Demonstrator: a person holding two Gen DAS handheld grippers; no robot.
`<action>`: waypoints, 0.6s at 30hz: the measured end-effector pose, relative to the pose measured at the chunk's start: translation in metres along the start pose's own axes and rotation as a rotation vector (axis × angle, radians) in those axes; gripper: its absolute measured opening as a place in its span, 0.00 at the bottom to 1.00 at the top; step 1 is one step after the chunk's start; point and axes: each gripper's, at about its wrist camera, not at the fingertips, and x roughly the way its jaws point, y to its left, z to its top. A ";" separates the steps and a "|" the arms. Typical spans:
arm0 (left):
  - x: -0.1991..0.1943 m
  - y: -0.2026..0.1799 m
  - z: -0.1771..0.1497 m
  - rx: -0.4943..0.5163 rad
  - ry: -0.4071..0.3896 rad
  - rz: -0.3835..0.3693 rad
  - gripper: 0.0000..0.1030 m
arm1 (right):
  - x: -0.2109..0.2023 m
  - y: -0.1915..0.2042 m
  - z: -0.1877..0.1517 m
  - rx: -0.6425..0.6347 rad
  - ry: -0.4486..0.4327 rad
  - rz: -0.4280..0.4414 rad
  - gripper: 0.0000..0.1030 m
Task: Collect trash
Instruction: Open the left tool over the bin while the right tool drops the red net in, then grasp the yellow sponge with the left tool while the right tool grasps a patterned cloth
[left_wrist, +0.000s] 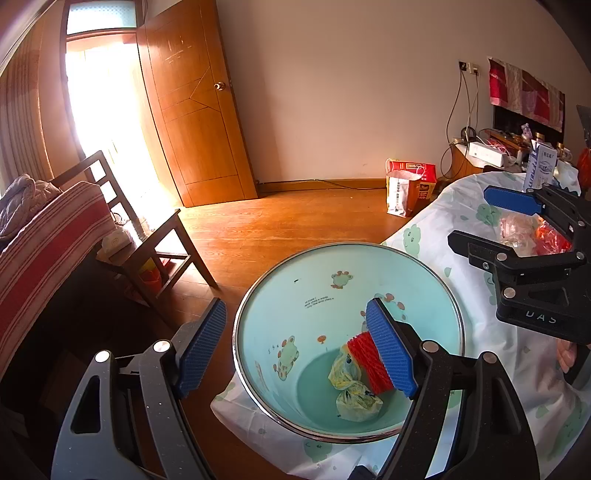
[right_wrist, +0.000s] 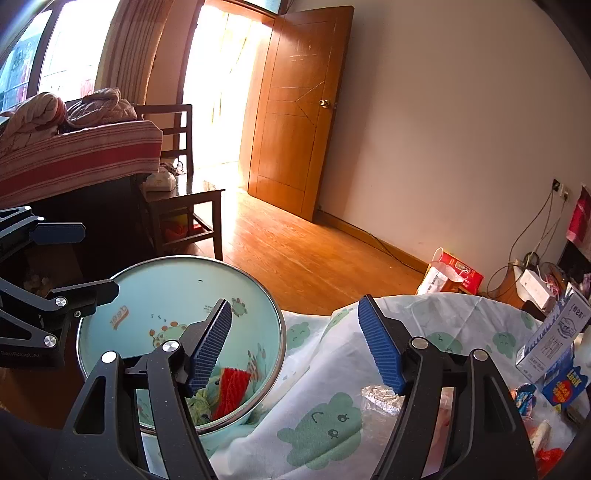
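A light-blue trash bin with cartoon prints stands beside the table; it also shows in the right wrist view. Inside lie a red ribbed piece and crumpled yellow bags. My left gripper is open and empty above the bin's mouth. My right gripper is open and empty over the table edge, next to the bin. A crumpled foil wrapper lies on the tablecloth by its right finger. Clear and red wrappers lie under the right gripper.
The table wears a white cloth with green cartoon prints. A milk carton, snack packets and more wrappers sit at its right. A wooden chair, a bed and a red gift bag stand around.
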 end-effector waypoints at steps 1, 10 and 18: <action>0.000 0.000 0.000 -0.001 0.001 0.001 0.74 | 0.000 0.001 0.000 -0.002 -0.001 -0.001 0.69; -0.004 -0.009 0.002 0.014 -0.003 -0.011 0.75 | -0.006 -0.004 -0.002 0.020 -0.023 -0.039 0.72; -0.015 -0.022 0.011 0.025 -0.023 -0.053 0.75 | -0.048 -0.017 -0.001 0.075 0.004 -0.195 0.74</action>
